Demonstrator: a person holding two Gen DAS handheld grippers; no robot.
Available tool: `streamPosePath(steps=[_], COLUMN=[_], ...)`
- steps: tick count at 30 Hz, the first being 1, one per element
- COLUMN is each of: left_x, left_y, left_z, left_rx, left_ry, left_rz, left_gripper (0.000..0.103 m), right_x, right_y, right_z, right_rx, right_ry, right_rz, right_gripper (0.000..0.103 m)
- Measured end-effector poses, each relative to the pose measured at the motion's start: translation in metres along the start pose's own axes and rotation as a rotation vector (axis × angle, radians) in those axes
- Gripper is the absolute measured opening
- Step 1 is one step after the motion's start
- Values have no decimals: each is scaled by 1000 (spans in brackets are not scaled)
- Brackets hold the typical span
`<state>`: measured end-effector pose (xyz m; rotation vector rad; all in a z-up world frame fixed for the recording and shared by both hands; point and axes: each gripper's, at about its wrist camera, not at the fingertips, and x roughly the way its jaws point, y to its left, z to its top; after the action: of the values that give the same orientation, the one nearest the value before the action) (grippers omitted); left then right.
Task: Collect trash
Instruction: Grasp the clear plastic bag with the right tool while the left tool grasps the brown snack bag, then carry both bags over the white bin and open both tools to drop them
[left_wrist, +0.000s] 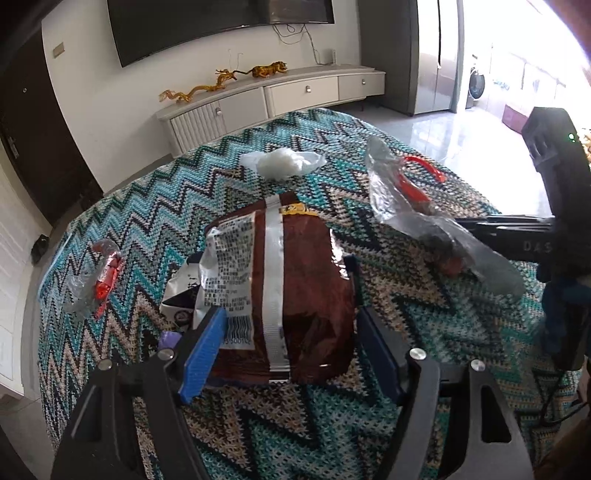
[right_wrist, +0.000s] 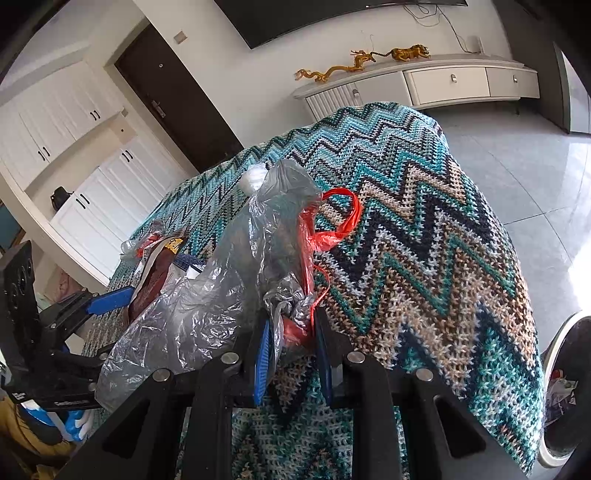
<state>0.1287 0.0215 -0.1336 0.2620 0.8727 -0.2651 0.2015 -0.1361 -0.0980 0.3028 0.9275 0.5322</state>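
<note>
Gripping a bundle of crumpled plastic, the right tool (right_wrist: 291, 354) has its blue pads pressed together on a grey film bag (right_wrist: 221, 280) twisted up with a red bag (right_wrist: 325, 229), the loose ends standing up and spilling to the side above the bench; holding the two as one bundle appears meant to carry several pieces of trash in one go. The left tool (left_wrist: 284, 347) stands with its pads apart on either side of a brown snack packet (left_wrist: 284, 280), which lies flat on the bench with its printed back and silver seam facing up; whether the pads already press on its edges cannot be told, though the straddling position suggests the packet is the next piece to be picked up. Further out on the zigzag knitted cloth (left_wrist: 155, 221) covering the bench lie a small clear wrapper with red print (left_wrist: 98, 282), near the left edge, and a wad of white plastic (left_wrist: 282, 164) beyond the packet, both well apart from either tool and not yet collected. A pale rimmed container (right_wrist: 561, 387), partly visible at the lower right of the right wrist view beside the bench, seems to hold scraps and is judged the likely bin. Behind the bench stand a low cabinet (left_wrist: 295, 96) with gold figurines and a wall-mounted screen (left_wrist: 207, 26).
</note>
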Motion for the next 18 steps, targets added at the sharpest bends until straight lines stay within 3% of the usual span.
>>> streamPosePath(steps=[1, 7, 12, 14, 18], left_x=[0, -10, -22, -28, -42], left_y=[0, 14, 25, 30, 38], left_z=[0, 4, 4, 3, 1], left_rx=[-2, -64, -115, -140, -180], left_ry=[-4, -36, -65, -76, -101], left_rz=[6, -12, -18, -30, -49], left_gripper=[52, 26, 18, 10, 9], right_x=[0, -1, -4, -6, -11], right_y=[0, 0, 2, 2, 7], right_z=[0, -1, -3, -4, -9], right_rx=[1, 2, -1, -1, -15], right_ry=[0, -5, -12, -14, -12], right_rz=[1, -1, -4, -5, -6], right_gripper=[21, 21, 21, 20, 19])
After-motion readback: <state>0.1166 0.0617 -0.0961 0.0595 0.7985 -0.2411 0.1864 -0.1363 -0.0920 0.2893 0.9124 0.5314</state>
